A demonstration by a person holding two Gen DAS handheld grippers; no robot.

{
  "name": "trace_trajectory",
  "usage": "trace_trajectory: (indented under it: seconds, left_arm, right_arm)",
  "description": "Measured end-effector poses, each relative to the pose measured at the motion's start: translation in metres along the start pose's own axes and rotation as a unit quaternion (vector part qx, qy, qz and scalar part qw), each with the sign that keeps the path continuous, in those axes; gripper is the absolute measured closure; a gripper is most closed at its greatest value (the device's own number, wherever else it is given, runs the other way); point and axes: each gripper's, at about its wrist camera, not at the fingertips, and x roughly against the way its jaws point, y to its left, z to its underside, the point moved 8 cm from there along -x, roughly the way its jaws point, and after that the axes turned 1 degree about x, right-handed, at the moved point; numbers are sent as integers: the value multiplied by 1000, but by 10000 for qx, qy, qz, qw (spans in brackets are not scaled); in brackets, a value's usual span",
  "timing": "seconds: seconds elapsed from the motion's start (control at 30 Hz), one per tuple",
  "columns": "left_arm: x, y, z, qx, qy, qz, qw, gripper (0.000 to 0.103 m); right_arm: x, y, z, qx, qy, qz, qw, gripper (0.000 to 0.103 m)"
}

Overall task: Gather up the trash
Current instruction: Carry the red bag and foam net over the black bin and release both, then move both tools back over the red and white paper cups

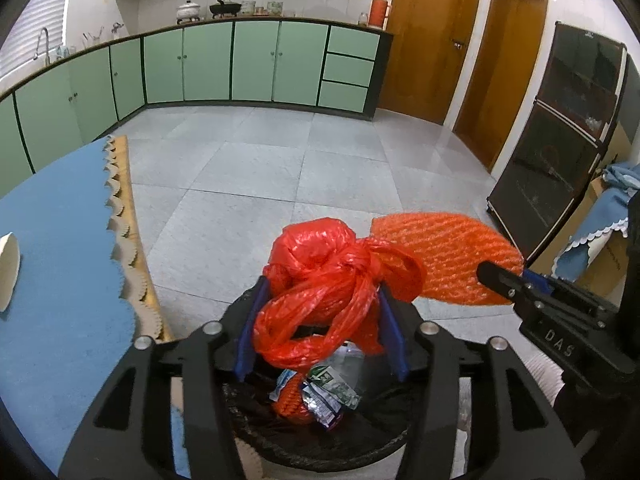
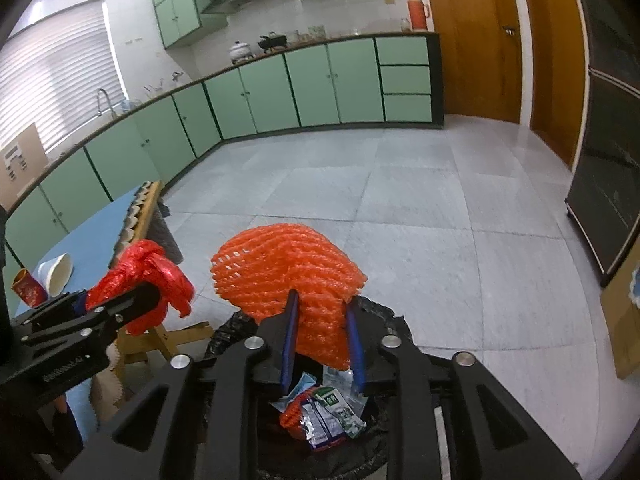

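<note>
A knotted red plastic bag [image 1: 320,264] sits between the blue pads of my left gripper [image 1: 320,286], which is shut on it. It hangs over a black-lined trash bin [image 1: 320,454]. The bin holds crumpled wrappers [image 1: 328,394] and a scrap of orange net. An orange foam net [image 2: 288,268] stands up from my right gripper [image 2: 320,300], whose pads are shut on its lower end above the same bin [image 2: 378,307]. In the left wrist view, the right gripper [image 1: 486,270] comes in from the right with the net [image 1: 440,252]. The right wrist view shows the left gripper [image 2: 148,292] and the red bag [image 2: 140,276] at left.
A blue-clothed table [image 1: 60,280] stands to the left with a white paper cup [image 2: 58,272] and a red can [image 2: 28,288] on it. A dark glass-fronted cabinet [image 1: 552,160] stands at right. Green kitchen cabinets [image 1: 208,64] line the far wall across open tiled floor [image 1: 280,168].
</note>
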Motion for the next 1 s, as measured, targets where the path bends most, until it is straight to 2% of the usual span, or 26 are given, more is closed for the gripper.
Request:
trace_trajectory:
  seconds: [0.23,0.33,0.4,0.47,0.67,0.73,0.9,1.0]
  left_arm:
    - [-4,3,7,53,110,14,9999,43]
    - [-3,6,6,82,117,-2,9999,42]
    - [0,8,5,120,104,-3,9999,41]
    - [1,9,4,143,93,-5,9999,40]
    - [11,13,2,182,1,-35,9998,39]
    - [16,16,1,194,-53,-69,9998,36]
    - [35,32,-3,290,-243,-217,9990,24]
    - [47,49,-3,374,-334,-356,9981,20]
  right_arm:
    - [-10,-2,3,-48,141,25,9999,72]
    - [-14,-5,7,-57,199,36,9998,65]
    - [-15,-5,9,-49,231,71,9997,53]
    - [-14,-5,9,-49,243,92,9997,47]
    - [-10,-6,6,-94,170,93,9998,40]
    - [-6,-3,3,-84,107,85,9999,36]
    - [7,7,-5,-96,-85,30,9999,11]
    - [13,20,-12,-58,-189,-87,9998,10]
